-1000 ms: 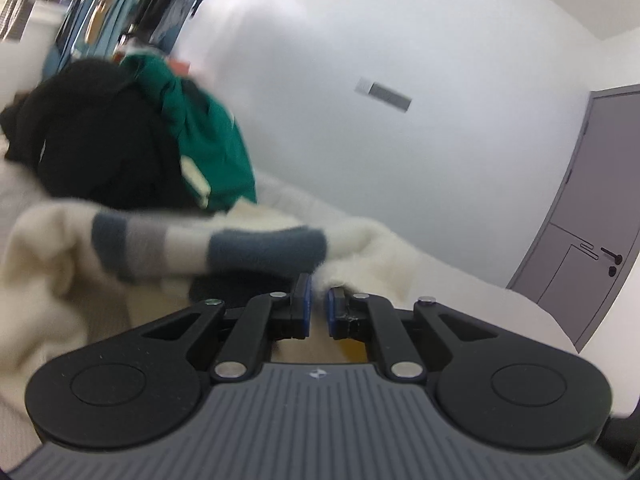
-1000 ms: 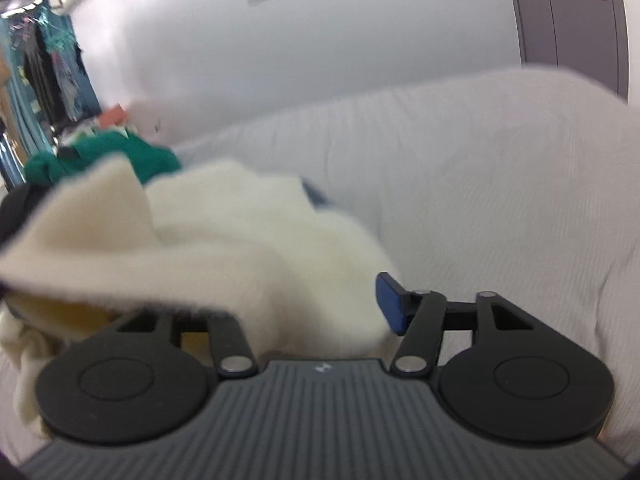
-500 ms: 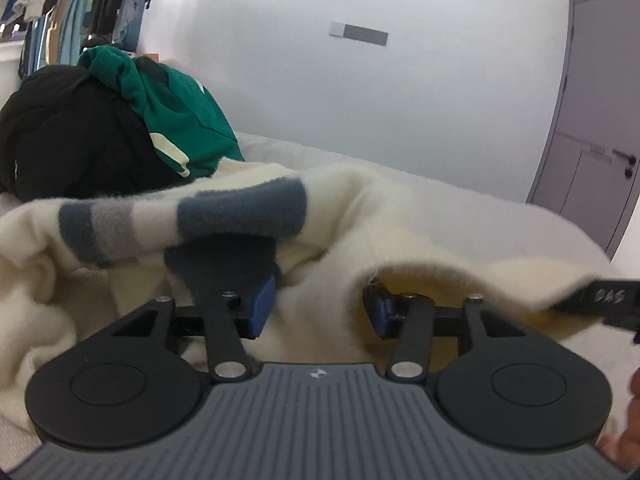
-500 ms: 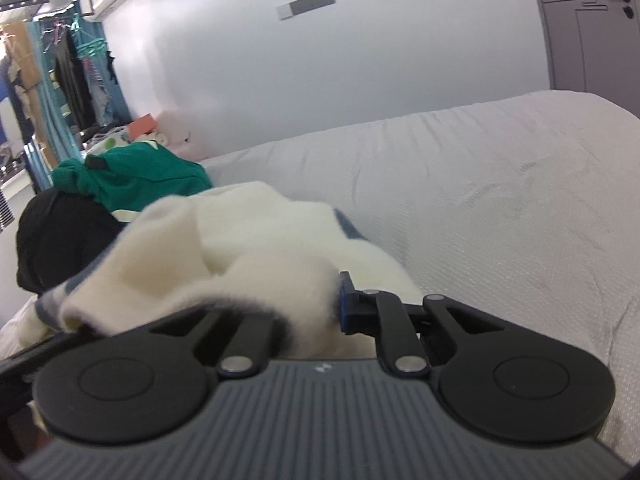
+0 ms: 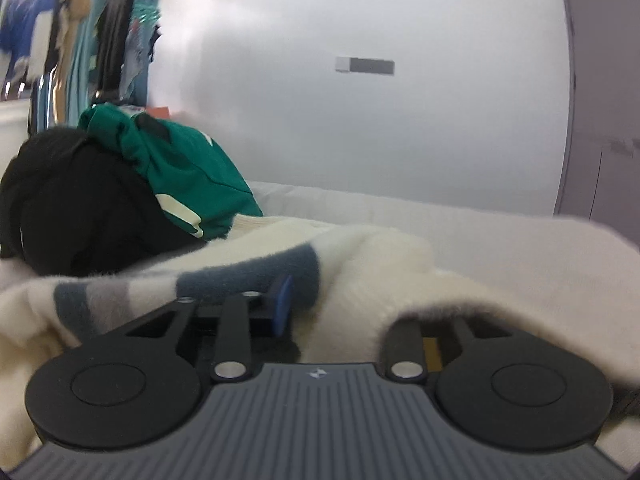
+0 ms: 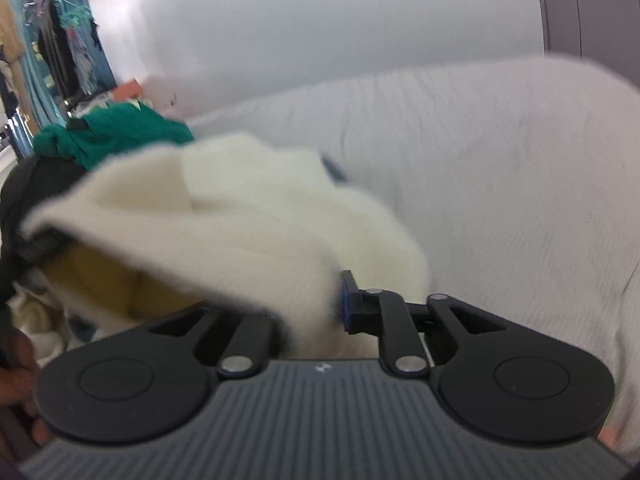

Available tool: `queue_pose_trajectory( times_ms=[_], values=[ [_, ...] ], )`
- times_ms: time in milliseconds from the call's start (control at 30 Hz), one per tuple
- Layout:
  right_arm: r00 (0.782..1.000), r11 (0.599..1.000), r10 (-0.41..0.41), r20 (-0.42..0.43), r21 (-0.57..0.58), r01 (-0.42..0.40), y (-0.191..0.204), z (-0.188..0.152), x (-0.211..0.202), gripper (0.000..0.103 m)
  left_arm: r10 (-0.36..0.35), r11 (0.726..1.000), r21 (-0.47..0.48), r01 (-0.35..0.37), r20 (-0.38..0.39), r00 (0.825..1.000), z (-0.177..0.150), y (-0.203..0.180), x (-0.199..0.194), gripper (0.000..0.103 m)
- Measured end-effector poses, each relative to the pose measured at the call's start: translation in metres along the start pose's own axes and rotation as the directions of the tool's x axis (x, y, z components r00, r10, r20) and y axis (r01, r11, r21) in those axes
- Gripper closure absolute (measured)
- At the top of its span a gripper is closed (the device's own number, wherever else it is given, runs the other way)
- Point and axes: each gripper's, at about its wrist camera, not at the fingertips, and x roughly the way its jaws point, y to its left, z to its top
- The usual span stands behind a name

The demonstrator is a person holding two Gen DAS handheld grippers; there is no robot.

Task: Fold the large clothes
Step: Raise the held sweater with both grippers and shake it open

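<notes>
A fluffy cream sweater (image 5: pixel 372 264) with blue and grey sleeve stripes (image 5: pixel 244 276) lies bunched on the white bed (image 5: pixel 500 232). My left gripper (image 5: pixel 344 312) is open, with the sweater draped between its fingers; only the left blue pad (image 5: pixel 282 304) shows, the right finger is under the cloth. In the right wrist view the same sweater (image 6: pixel 248 216) covers my right gripper (image 6: pixel 308 308). Its right blue pad (image 6: pixel 345 300) presses against the cloth; the left finger is hidden, so how far the jaws stand apart is unclear.
A pile of black (image 5: pixel 76 200) and green (image 5: pixel 180 168) clothes sits at the left on the bed, also in the right wrist view (image 6: pixel 108 132). Hanging clothes (image 5: pixel 80 40) line the far left. A white wall and a grey door (image 5: pixel 604 112) stand behind.
The left gripper opened from shut and the sweater now drapes over its right finger. The right gripper narrowed, then widened a little, with the sweater still over it.
</notes>
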Motion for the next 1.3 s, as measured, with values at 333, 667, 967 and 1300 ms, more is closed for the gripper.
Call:
queue_pose_trajectory(
  times_ms=[333, 667, 967, 1300],
  values=[
    [0.994, 0.995, -0.093, -0.052, 0.028, 0.094, 0.000, -0.021, 0.012, 0.067, 0.001, 0.999, -0.054, 0.003, 0.075, 0.997, 0.006, -0.002, -0.035, 0.081],
    [0.964, 0.987, -0.160, 0.210, 0.048, 0.154, -0.004, 0.009, -0.041, 0.064, 0.001, 0.989, -0.145, 0.017, 0.122, 0.993, 0.006, 0.002, -0.080, 0.081],
    [0.882, 0.988, -0.032, 0.470, -0.117, 0.098, 0.031, 0.084, -0.138, 0.066, 0.024, 0.981, -0.190, 0.029, 0.270, 0.963, 0.061, 0.002, -0.157, 0.081],
    [0.815, 0.962, 0.157, 0.557, -0.274, 0.002, 0.085, 0.200, -0.241, 0.071, 0.003, 0.981, -0.180, 0.077, 0.406, 0.914, 0.205, 0.011, -0.253, 0.081]
  ],
)
